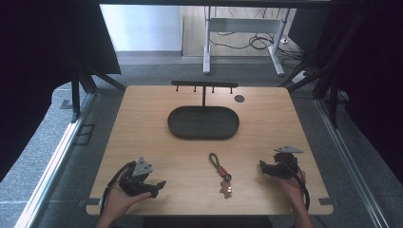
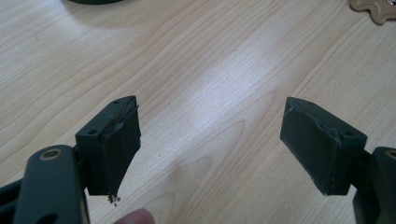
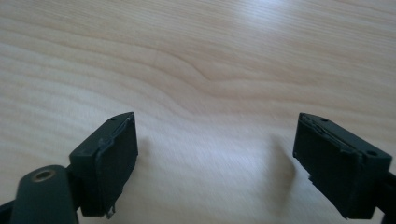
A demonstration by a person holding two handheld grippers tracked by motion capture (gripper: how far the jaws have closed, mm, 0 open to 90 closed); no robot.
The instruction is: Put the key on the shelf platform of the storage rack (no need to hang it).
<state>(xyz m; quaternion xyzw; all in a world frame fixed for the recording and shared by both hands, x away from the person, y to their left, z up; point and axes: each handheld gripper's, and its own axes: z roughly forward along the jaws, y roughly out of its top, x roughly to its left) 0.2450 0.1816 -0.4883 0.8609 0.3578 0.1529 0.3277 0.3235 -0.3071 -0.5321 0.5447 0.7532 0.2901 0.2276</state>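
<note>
Keychain (image 1: 221,175) lying on bench (image 1: 142,123) between both grippers, long axis running front to back, well short of tray (image 1: 203,123); left gripper (image 1: 159,186) and right gripper (image 1: 262,166) resting roughly equidistant, fingers (image 2: 116,144) spread, holding nothing.

Two grippers: the left gripper (image 1: 159,185) at lower left and the right gripper (image 1: 263,165) at lower right. One table (image 1: 142,123). One tray (image 1: 203,123) at centre. One rack (image 1: 204,86) with four pegs above it. One keychain (image 1: 220,173) at lower centre.
</note>
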